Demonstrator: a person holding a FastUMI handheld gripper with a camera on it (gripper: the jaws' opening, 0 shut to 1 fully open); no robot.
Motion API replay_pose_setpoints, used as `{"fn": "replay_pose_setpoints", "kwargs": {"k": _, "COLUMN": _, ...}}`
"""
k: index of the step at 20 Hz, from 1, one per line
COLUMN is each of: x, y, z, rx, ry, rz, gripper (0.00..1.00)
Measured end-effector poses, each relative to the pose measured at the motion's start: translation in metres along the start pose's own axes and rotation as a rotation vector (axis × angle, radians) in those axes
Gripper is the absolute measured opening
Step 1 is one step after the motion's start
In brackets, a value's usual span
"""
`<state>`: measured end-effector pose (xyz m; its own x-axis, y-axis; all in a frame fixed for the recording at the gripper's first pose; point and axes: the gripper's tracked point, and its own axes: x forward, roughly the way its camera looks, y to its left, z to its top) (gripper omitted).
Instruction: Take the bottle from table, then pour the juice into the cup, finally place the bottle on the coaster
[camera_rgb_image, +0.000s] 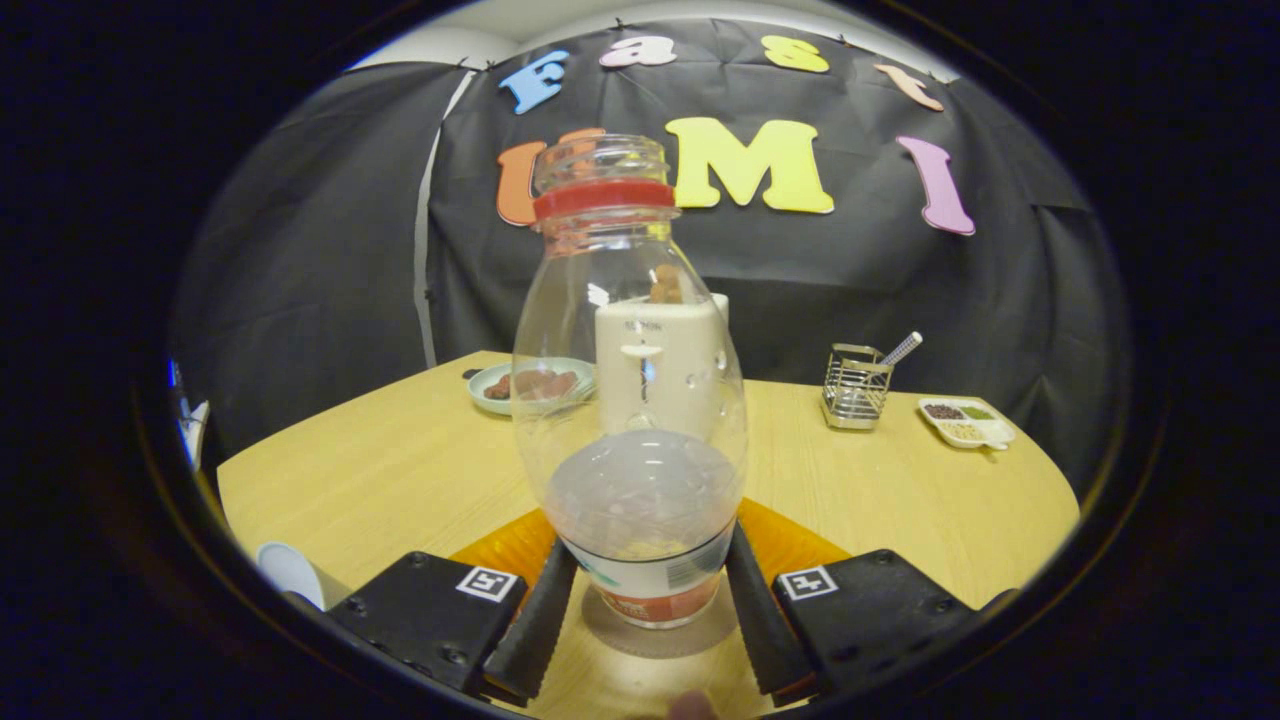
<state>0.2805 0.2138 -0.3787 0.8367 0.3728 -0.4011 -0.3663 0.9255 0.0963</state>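
Note:
A clear plastic bottle (640, 400) with a red neck ring and no cap stands upright between my fingers. It looks nearly empty, with only a trace of pale liquid near its labelled base. My gripper (650, 555) is shut on the bottle, one finger (540, 620) pressing each side of the label. Under the bottle's base lies a round grey coaster (700, 635); I cannot tell whether the base touches it. An orange flat mat (500, 548) spreads out behind the bottle on both sides. A white cup (290, 570) sits left of the fingers at the table's near edge.
On the wooden table (400, 470) beyond the bottle stand a white box-like appliance (690, 370), a plate of brown food (530, 385), a wire holder with a utensil (858, 385) and a white divided dish (965, 422) at the far right.

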Motion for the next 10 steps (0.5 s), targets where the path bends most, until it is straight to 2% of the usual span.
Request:
{"fn": "replay_pose_setpoints", "kwargs": {"k": 7, "x": -0.0011, "y": -0.0002, "z": 0.002, "rx": 0.024, "ry": -0.018, "rz": -0.018, "gripper": 0.85}}
{"fn": "replay_pose_setpoints", "kwargs": {"k": 10, "x": -0.0072, "y": -0.0028, "z": 0.009, "rx": 0.022, "ry": -0.037, "rz": -0.039, "gripper": 1.0}}
